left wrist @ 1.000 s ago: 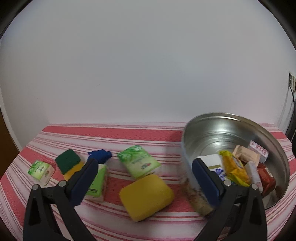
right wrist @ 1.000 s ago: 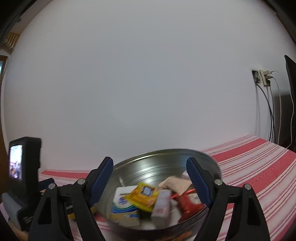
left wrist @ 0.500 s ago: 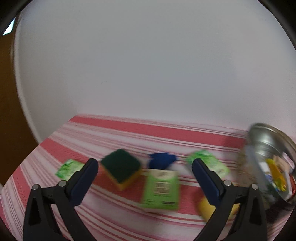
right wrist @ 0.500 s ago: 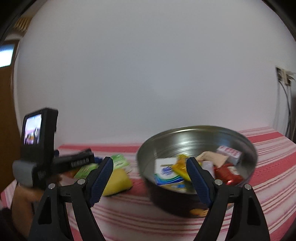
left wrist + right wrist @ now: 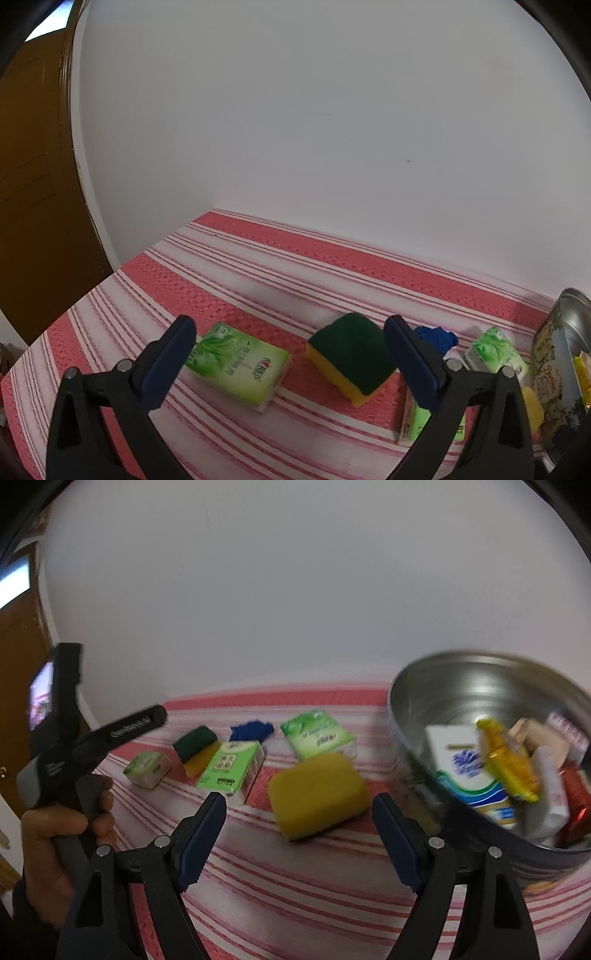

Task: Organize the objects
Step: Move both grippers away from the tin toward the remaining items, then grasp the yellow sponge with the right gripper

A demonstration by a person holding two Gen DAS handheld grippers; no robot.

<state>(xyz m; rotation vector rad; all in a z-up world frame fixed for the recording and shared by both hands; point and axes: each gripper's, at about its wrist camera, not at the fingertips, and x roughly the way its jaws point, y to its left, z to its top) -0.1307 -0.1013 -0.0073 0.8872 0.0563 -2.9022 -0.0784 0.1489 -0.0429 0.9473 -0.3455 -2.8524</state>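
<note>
On the red-and-white striped cloth lie a green tissue pack and a green-topped yellow scourer. My left gripper hangs open above and in front of them, nothing between its fingers. Further right are a blue item and a second tissue pack. My right gripper is open too, with a yellow sponge on the cloth just beyond the gap. A green box and a tissue pack lie behind it. A metal tin at the right holds several packets.
A white wall rises close behind the cloth. A brown door stands at the left, past the table's left edge. In the right wrist view a hand holds the left gripper's handle at the left. Bare cloth lies in front of the objects.
The left wrist view has swung left: the tin slid to the right edge and the leftmost tissue pack and scourer came forward. The right wrist view turned left and down from the tin onto the yellow sponge.
</note>
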